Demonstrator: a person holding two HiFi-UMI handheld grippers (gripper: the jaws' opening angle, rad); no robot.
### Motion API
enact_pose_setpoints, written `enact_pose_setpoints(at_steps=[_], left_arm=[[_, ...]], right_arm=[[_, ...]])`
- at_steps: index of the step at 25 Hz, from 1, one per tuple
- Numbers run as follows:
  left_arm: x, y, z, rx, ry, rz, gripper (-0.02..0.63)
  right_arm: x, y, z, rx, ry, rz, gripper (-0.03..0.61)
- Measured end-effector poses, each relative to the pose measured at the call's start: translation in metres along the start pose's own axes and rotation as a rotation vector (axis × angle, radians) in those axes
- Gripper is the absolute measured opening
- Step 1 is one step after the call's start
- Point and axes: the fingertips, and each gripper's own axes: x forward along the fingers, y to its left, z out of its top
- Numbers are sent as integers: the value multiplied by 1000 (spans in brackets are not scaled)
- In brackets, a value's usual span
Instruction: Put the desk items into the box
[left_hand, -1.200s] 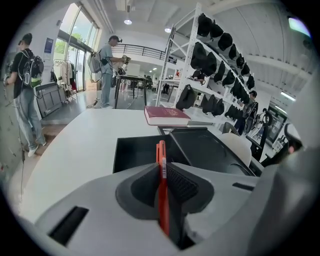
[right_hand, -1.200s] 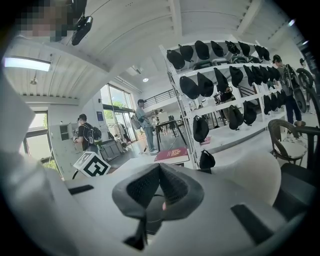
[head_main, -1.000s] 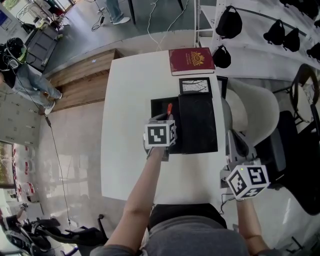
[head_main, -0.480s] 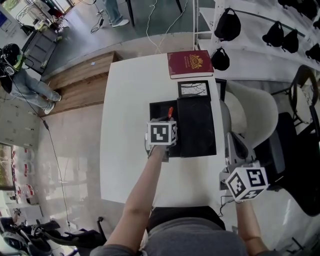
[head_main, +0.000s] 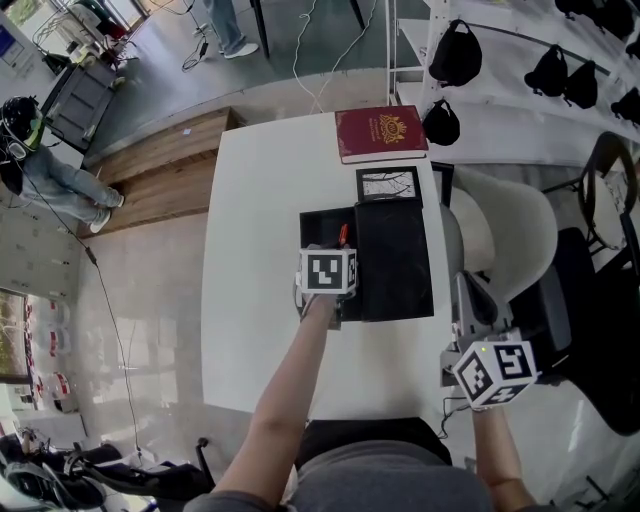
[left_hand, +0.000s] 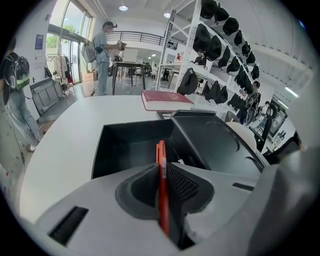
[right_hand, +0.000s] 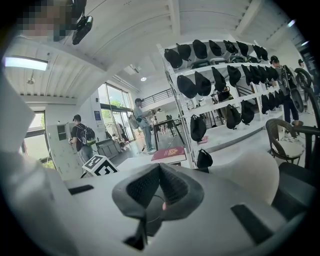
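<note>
An orange-red pen (left_hand: 161, 172) is pinched upright between the pads of my left gripper (left_hand: 163, 169), which is shut on it. In the head view this gripper (head_main: 336, 252) hangs over the open black box (head_main: 317, 228) in the middle of the white table (head_main: 255, 300), and the pen's tip (head_main: 342, 235) points into the box's open compartment (left_hand: 127, 147). The box's black lid (head_main: 395, 255) lies flat to the right of it. My right gripper (head_main: 488, 372) is off the table's right edge, low beside a chair. Its jaws are shut with nothing between them (right_hand: 159, 168).
A dark red book (head_main: 381, 131) lies at the table's far edge. A small framed card (head_main: 389, 184) sits just behind the lid. A white chair (head_main: 505, 235) stands to the right of the table, with shelves of black caps (head_main: 458, 45) beyond. People stand far off.
My left gripper has edged slightly to the right over the box, still holding the pen. The right gripper has hardly moved.
</note>
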Motion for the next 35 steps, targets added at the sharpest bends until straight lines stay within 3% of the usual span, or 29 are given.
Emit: enact_pose_setpoints(at_steps=[21, 35], left_arm=[[9, 6, -9, 24, 40, 29, 52], [9, 0, -10, -12, 34, -15, 63]], right_arm=[[3, 1, -2, -1, 12, -8, 5], [2, 2, -4, 2, 13, 0, 5]])
